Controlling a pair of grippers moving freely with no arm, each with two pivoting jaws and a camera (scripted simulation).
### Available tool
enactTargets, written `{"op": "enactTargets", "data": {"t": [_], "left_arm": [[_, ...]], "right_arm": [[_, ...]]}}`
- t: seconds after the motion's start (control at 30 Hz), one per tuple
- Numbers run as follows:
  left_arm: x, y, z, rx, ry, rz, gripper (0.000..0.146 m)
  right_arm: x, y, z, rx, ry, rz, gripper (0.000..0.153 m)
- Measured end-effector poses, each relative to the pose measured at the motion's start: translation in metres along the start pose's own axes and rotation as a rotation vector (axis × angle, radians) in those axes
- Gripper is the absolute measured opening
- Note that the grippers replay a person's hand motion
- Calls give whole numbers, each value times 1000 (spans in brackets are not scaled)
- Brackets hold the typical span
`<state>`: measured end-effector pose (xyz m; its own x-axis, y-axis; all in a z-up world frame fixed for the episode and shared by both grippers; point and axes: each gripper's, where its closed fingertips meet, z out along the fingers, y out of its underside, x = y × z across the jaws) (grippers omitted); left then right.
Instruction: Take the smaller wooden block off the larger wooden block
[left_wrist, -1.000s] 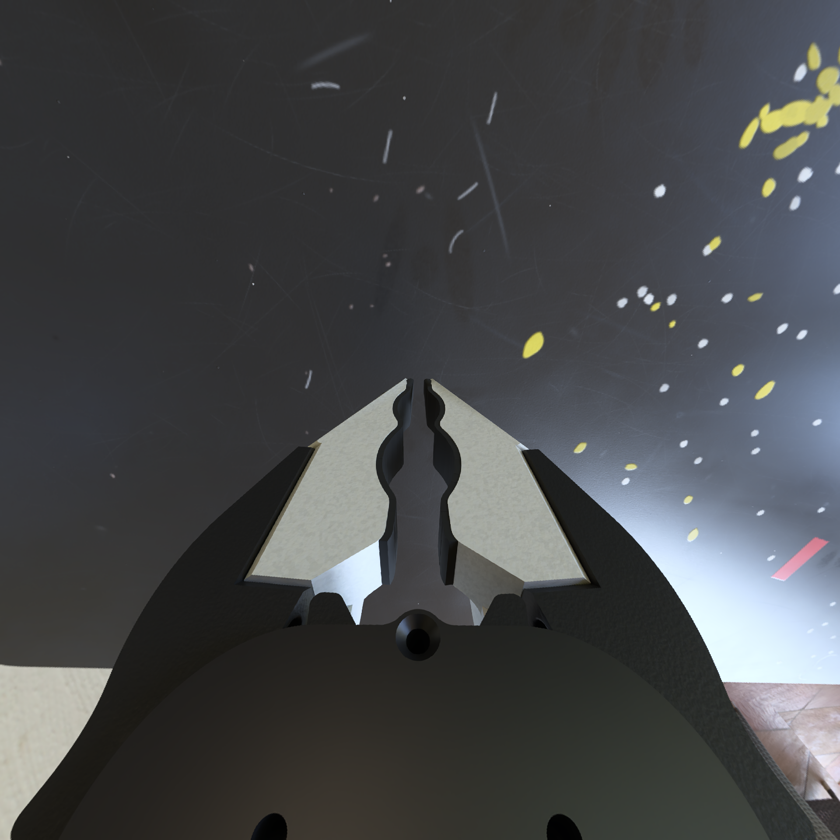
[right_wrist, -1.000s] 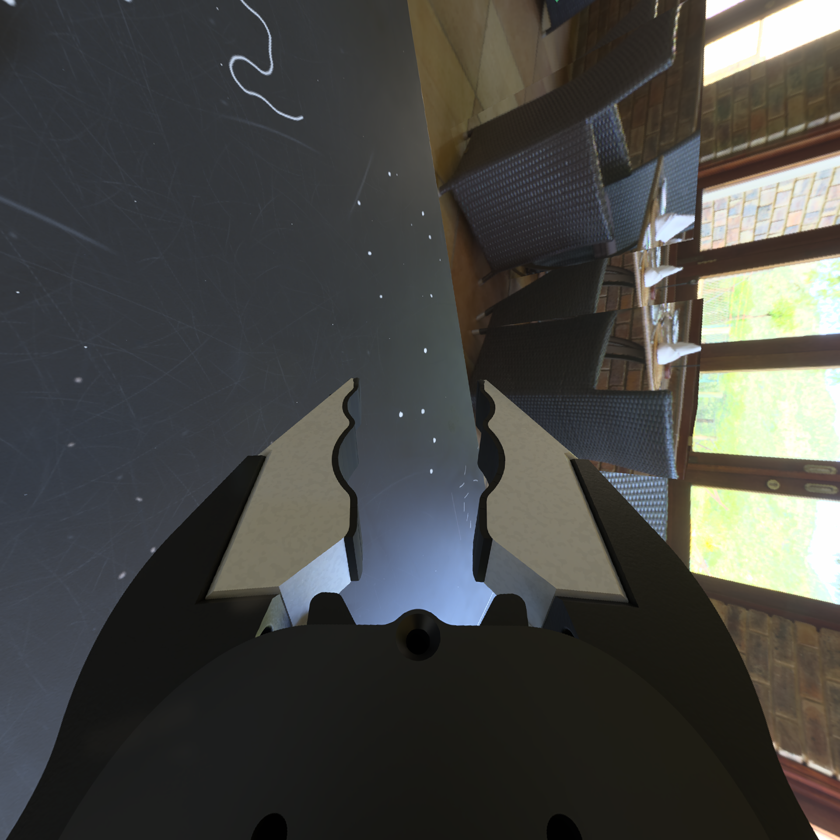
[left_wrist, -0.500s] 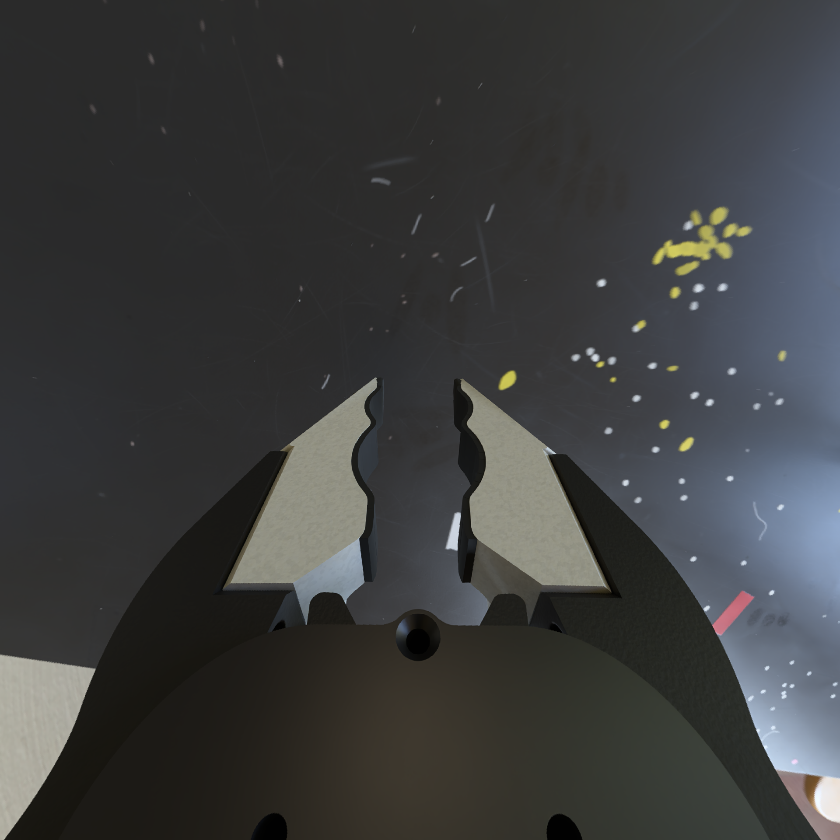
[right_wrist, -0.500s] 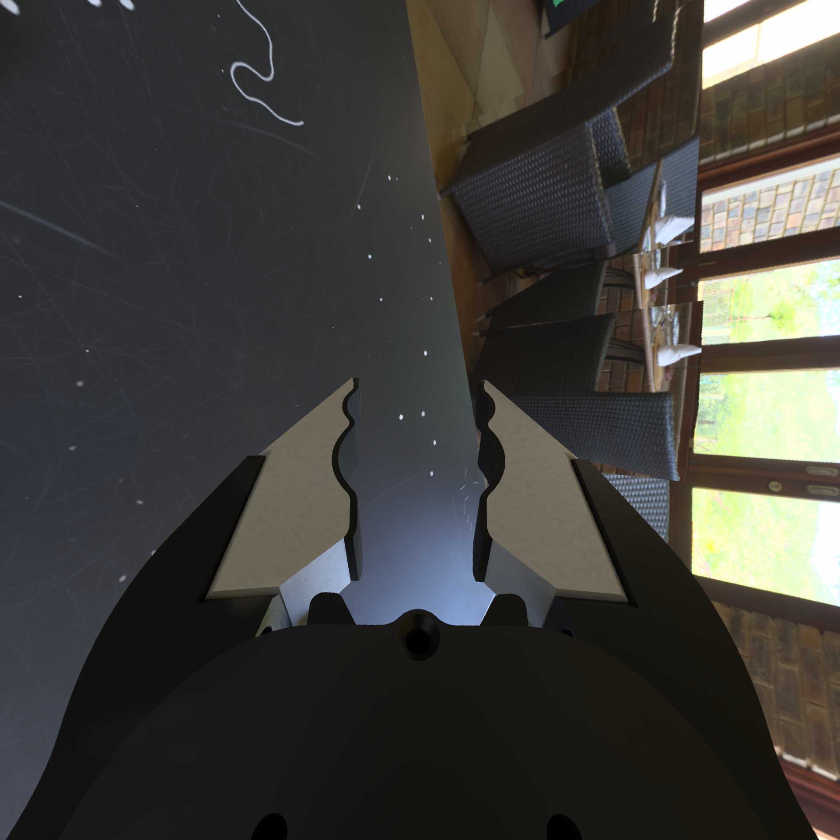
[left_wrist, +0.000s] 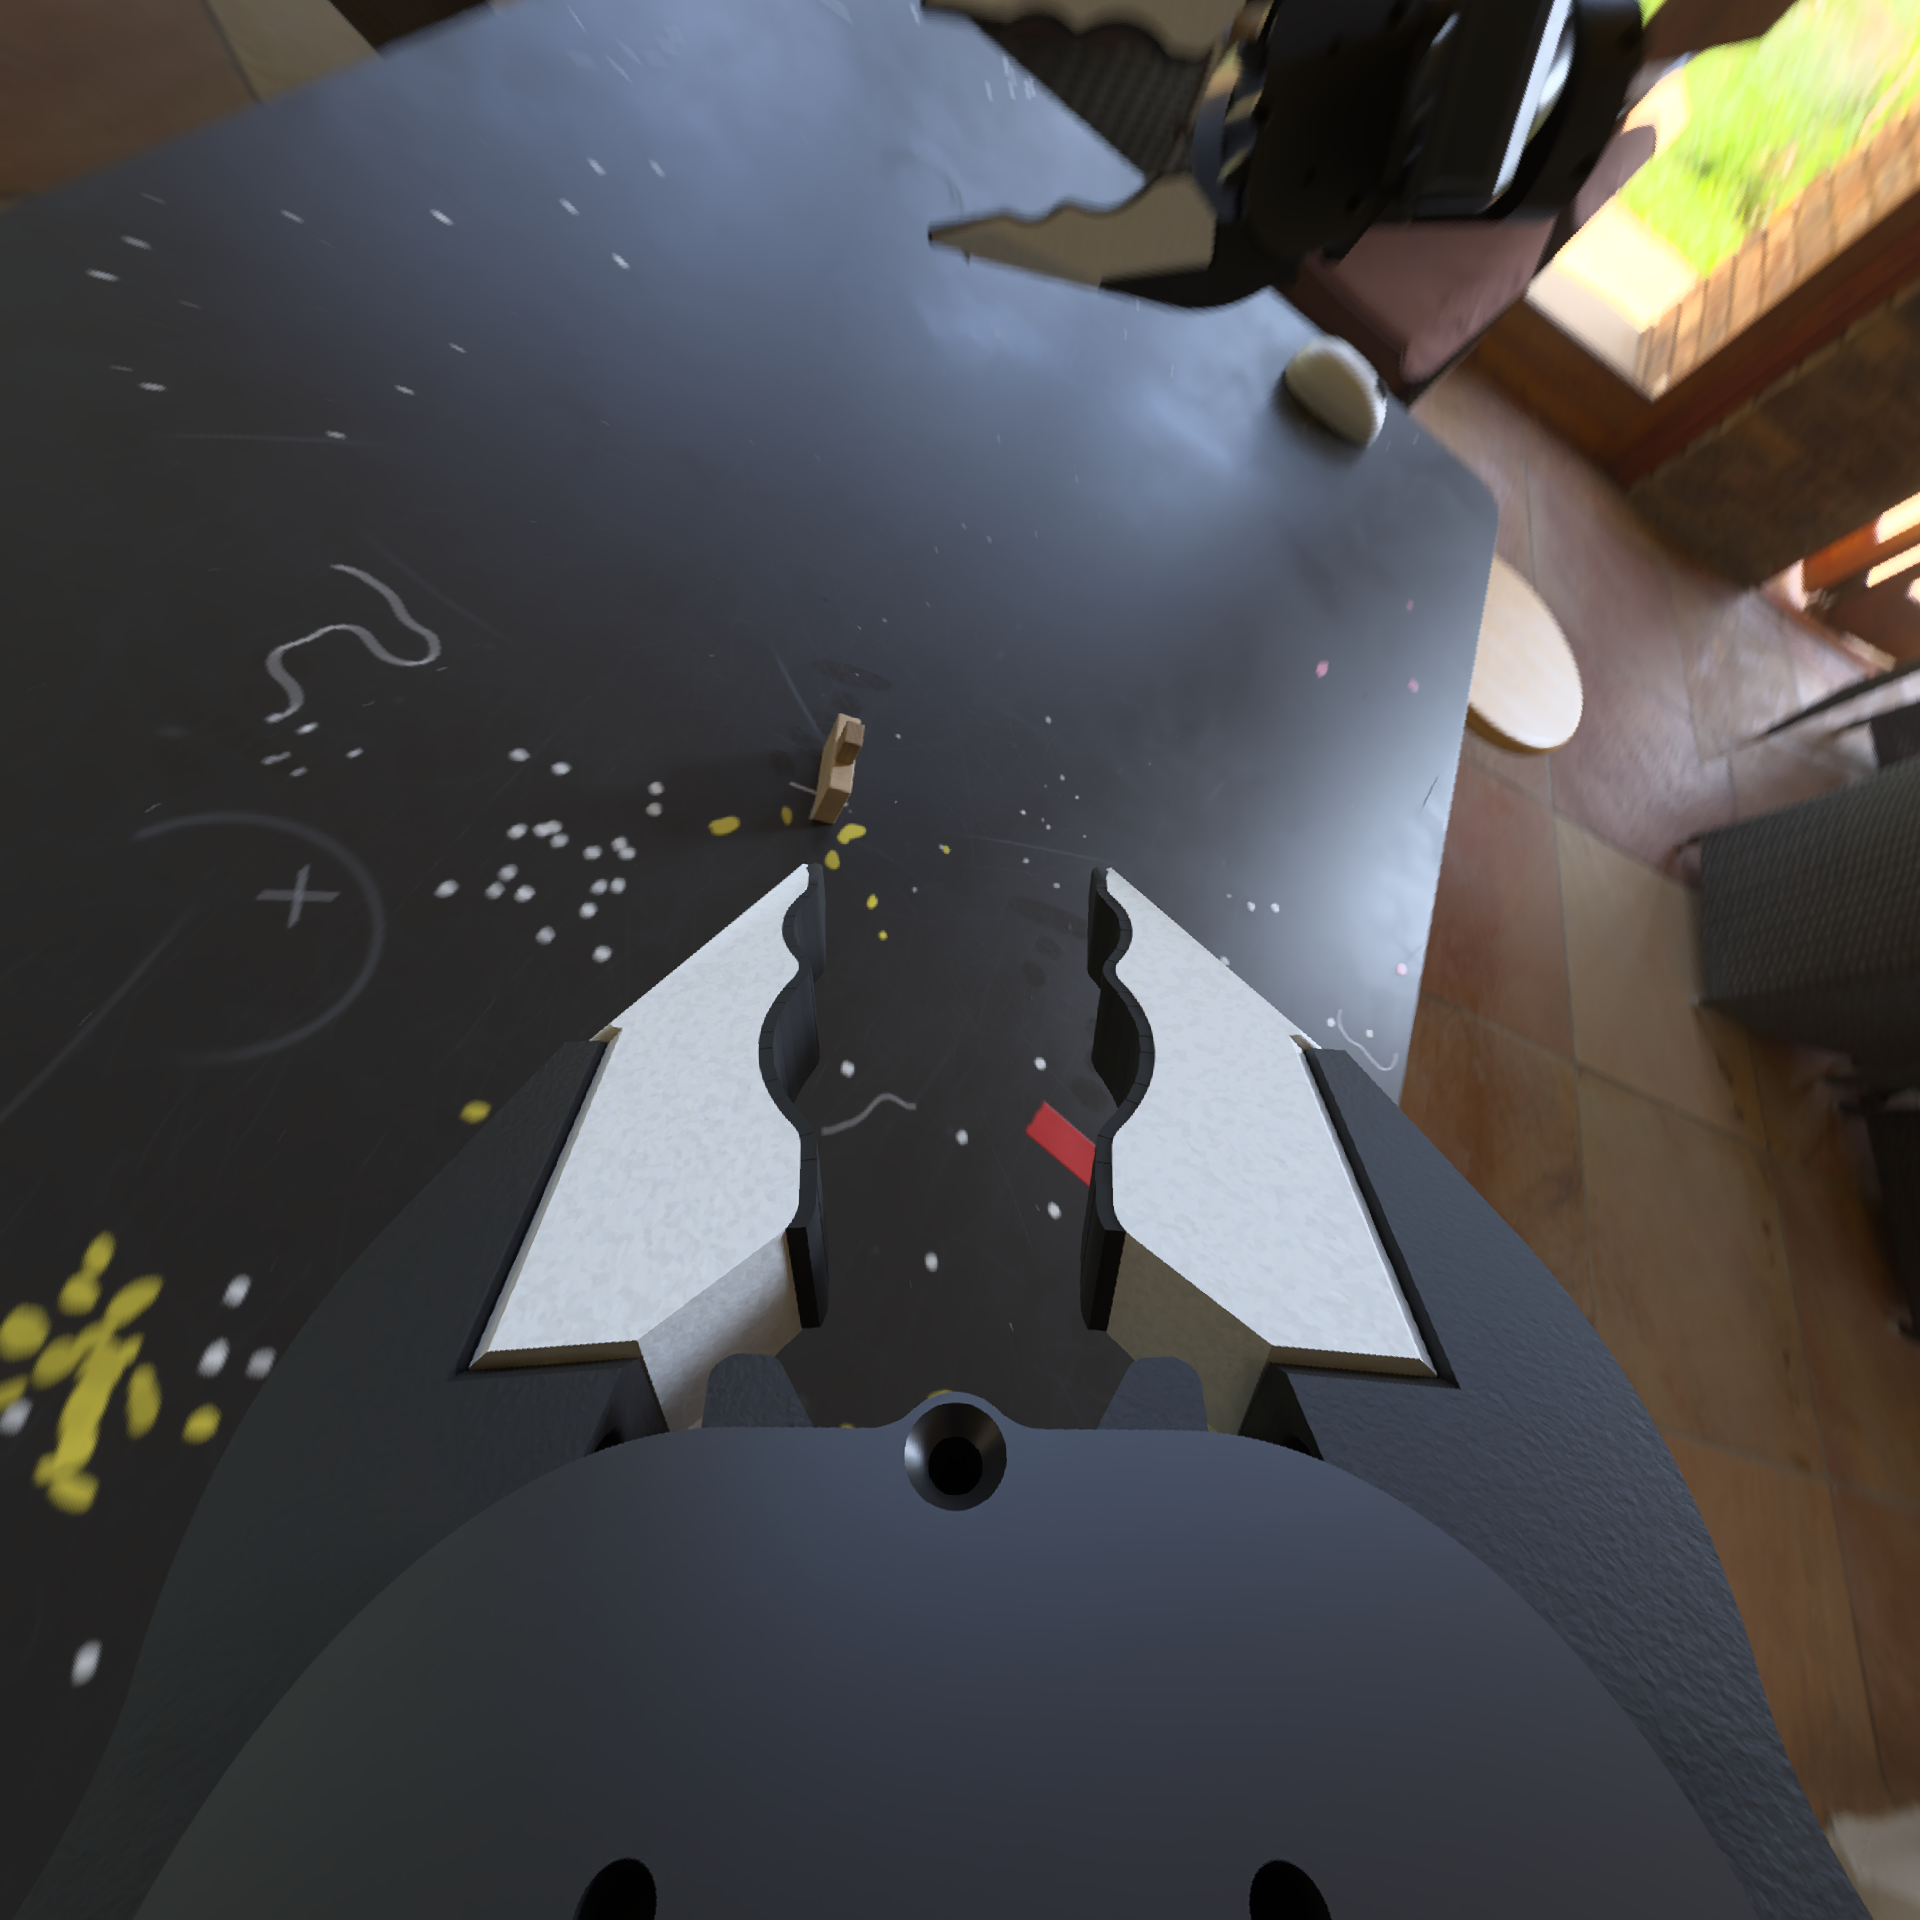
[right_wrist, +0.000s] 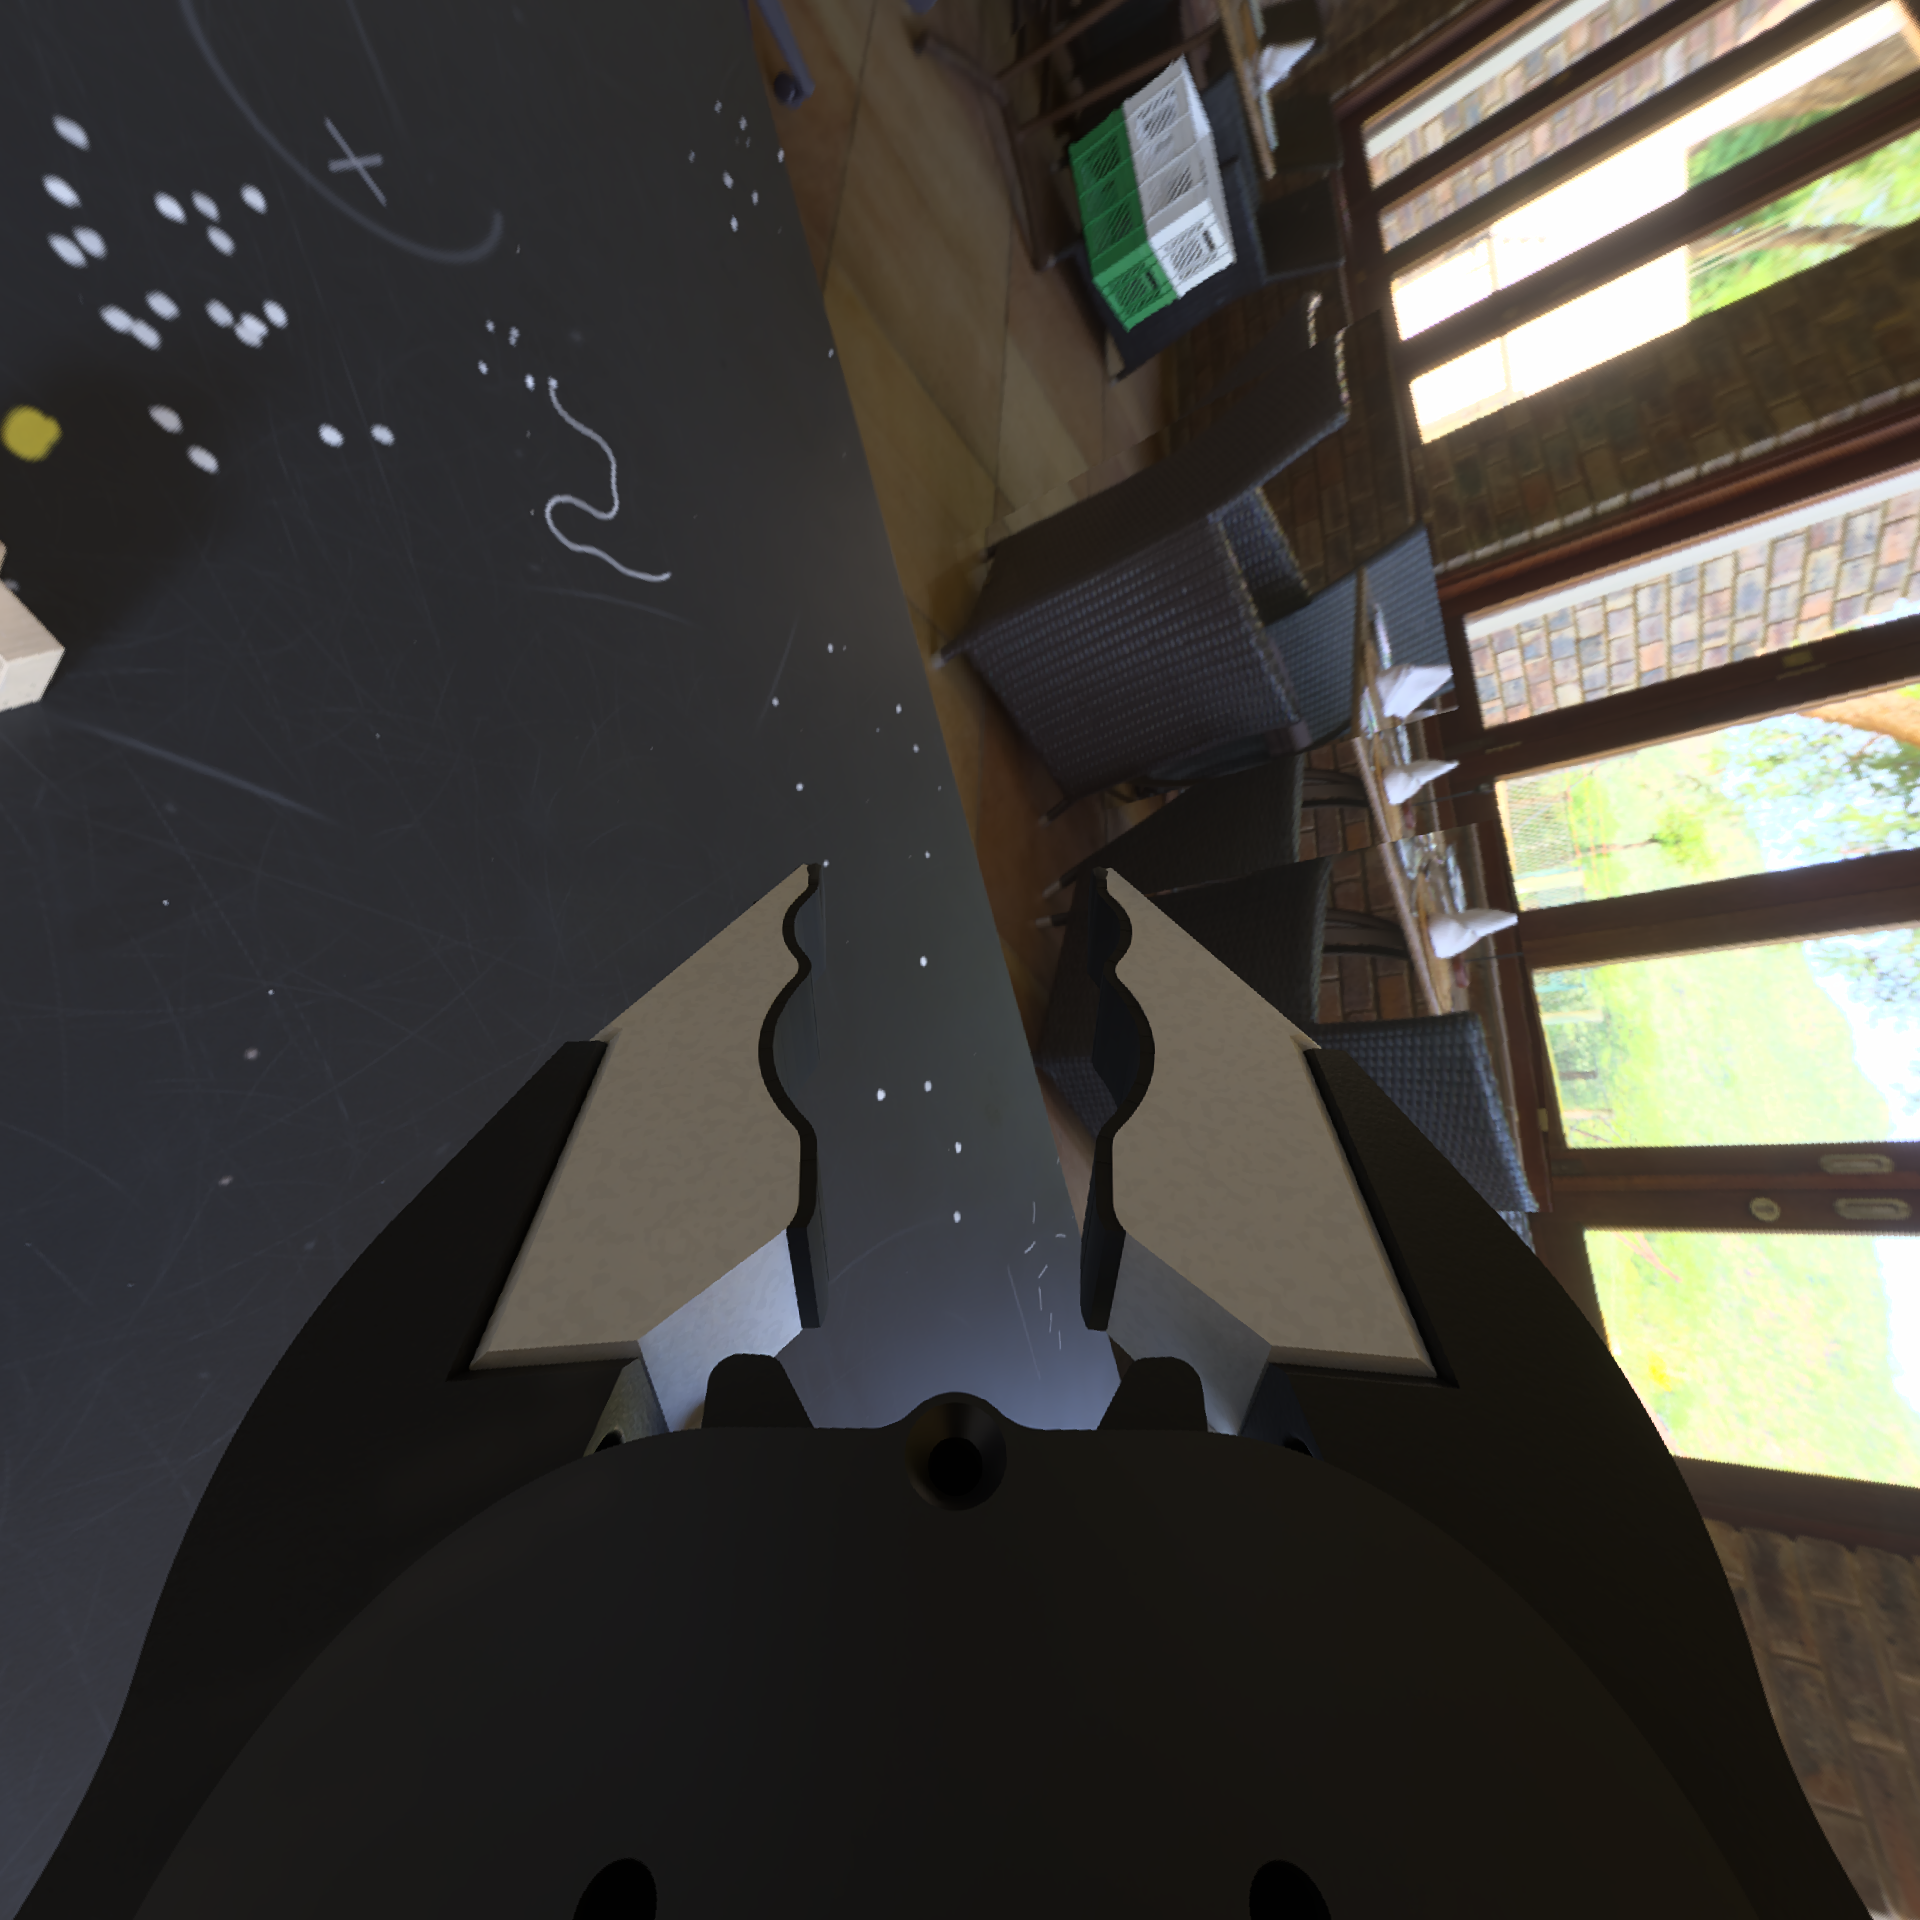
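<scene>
Both the left gripper (left_wrist: 954, 883) and right gripper (right_wrist: 956, 883) are held apart and empty above the tabletop (left_wrist: 623, 520), where the blocks (left_wrist: 837, 771) are seen far ahead.

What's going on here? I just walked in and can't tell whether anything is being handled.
Nothing is held yet. The left gripper hangs open above the dark table, aimed toward the wooden blocks, where the smaller block sits on the larger block. The right gripper is also open, near the table's edge; a pale block corner shows at that view's left margin.
</scene>
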<state>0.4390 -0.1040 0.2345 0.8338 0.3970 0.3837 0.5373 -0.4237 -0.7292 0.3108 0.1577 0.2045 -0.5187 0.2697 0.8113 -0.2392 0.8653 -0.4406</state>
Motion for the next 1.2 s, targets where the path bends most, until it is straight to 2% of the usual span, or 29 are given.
{"op": "enactTargets", "data": {"t": [0.17, 0.27, 0.37, 0.53, 0.8, 0.9, 1.0, 1.2], "left_arm": [[-14, -3, 96, -136, 16, 41, 45], [-24, -1, 140, -147, 13, 37, 42], [-26, 3, 177, -154, 0, 119, 40], [-29, 25, 218, -266, -96, 272, 45], [-53, 52, 240, -400, -248, 262, 39], [-52, 55, 240, -415, -218, 256, 24], [-52, 53, 234, -417, -220, 266, 8], [-50, 27, 205, -317, -239, 266, 8]], "right_arm": [[14, -7, -15, 49, 50, 21, 51], [20, -9, -21, 61, 73, 26, 50], [23, -9, -24, 66, 86, 31, 50], [30, -8, -29, 70, 111, 37, 50], [31, -12, -31, 78, 118, 34, 50], [29, -16, -29, 86, 109, 31, 50], [25, -22, -25, 99, 96, 34, 50], [16, -42, -13, 172, 68, 90, 50]]}}
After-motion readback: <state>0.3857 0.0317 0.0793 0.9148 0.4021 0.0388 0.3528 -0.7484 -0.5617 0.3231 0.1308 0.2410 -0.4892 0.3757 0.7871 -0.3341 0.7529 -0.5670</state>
